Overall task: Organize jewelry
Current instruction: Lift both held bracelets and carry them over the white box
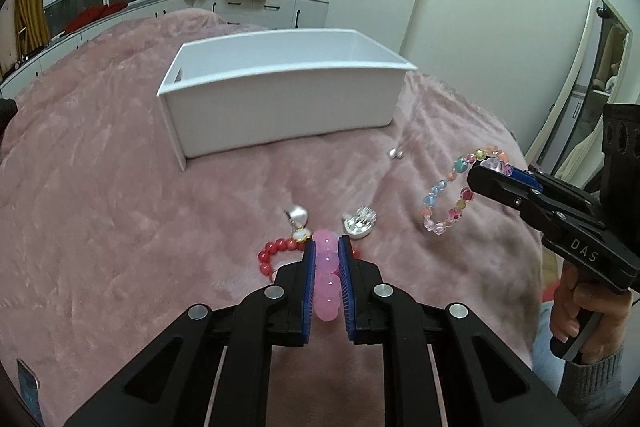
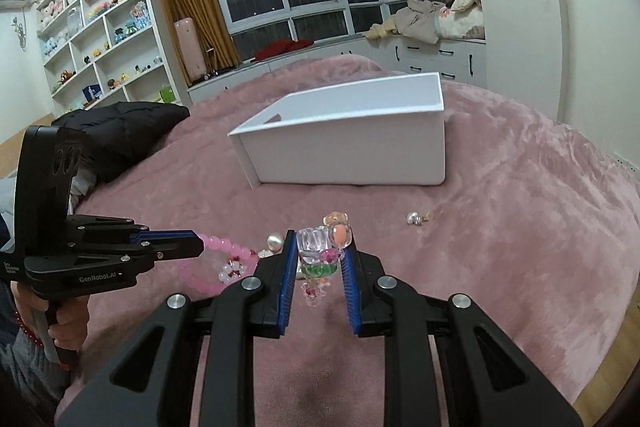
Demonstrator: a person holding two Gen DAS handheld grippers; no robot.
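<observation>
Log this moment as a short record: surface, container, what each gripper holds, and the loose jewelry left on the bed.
surface: pink blanket on a bed
container: white box, open top, resting on the blanket; its inside is not visible
left gripper: shut on pink bead bracelet
right gripper: shut on multicolored bead bracelet, hanging clear of the blanket
loose pieces: red bead bracelet, pearl earring, sparkly silver piece, small pearl pieces near the box
</observation>
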